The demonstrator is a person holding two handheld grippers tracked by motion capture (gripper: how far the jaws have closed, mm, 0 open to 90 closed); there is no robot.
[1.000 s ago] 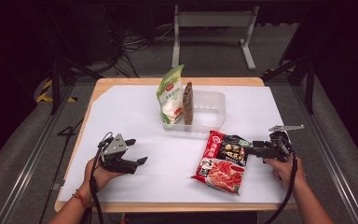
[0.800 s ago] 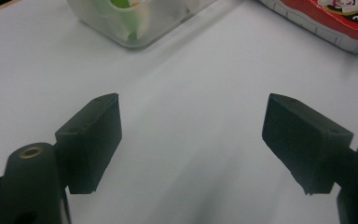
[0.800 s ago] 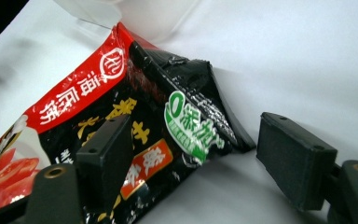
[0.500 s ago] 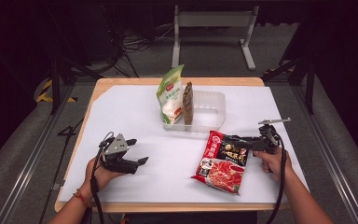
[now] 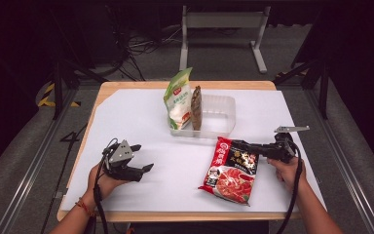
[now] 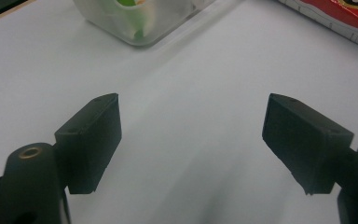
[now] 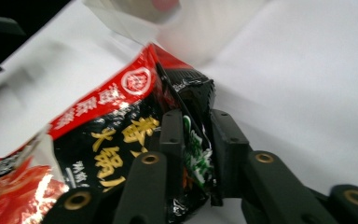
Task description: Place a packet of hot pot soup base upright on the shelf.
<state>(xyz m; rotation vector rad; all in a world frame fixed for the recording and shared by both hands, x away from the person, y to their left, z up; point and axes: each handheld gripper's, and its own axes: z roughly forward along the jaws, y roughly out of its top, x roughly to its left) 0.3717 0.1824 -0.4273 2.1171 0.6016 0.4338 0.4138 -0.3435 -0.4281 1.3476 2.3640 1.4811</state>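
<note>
Right gripper view: the right gripper [image 7: 193,154] has just been closing, and its two black jaws now pinch the folded edge of the red packet [image 7: 98,135] between them.
Grip: the foil is creased up where the pads press it, so the hold looks firm, though it takes only the packet's edge.
Packet: it lies on the white sheet [image 5: 141,122] just in front of the clear tub [image 5: 219,117], its far end near the tub's front wall.
Tub: it already holds a green bag [image 5: 177,97] and a thin brown packet [image 5: 196,107], both standing at its left end; its right part is free.
Left gripper: the left gripper [image 5: 135,165] rests on the sheet, well to the left of the tub and nearer the person, jaws spread wide with nothing between them.
Step in hand: the packet looks just seized, not yet lifted.
Next move: likely a lift clear of the sheet, then a carry over the tub's front wall to the free right part, keeping the pinch from slipping.
</note>
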